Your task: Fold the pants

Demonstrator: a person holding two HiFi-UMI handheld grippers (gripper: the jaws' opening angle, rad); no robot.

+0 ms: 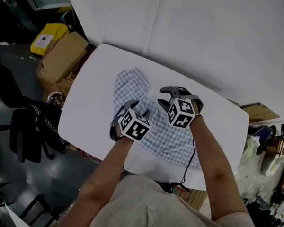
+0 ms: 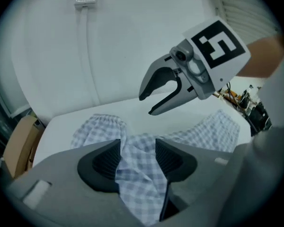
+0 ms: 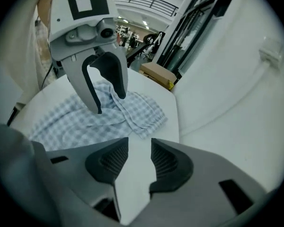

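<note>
Blue-and-white checked pants [image 1: 165,136] lie spread on the white table [image 1: 90,93], with the waistband end [image 1: 131,83] toward the far left. My left gripper [image 1: 124,109] is over the near left part of the cloth. In the left gripper view a fold of the pants [image 2: 142,174] runs between its pads, and my left gripper [image 2: 138,161] is shut on it. The right gripper view shows that fold lifted at the left gripper's [image 3: 110,102] tips. My right gripper [image 1: 164,98] hovers beside it, open, with only bare table between its pads [image 3: 168,162].
Cardboard boxes [image 1: 64,56] and a yellow box [image 1: 47,37] stand past the table's far left edge. A black chair [image 1: 28,126] is on the left. A white wall panel [image 1: 203,32] rises behind the table. A thin cable [image 1: 194,155] runs along the right forearm.
</note>
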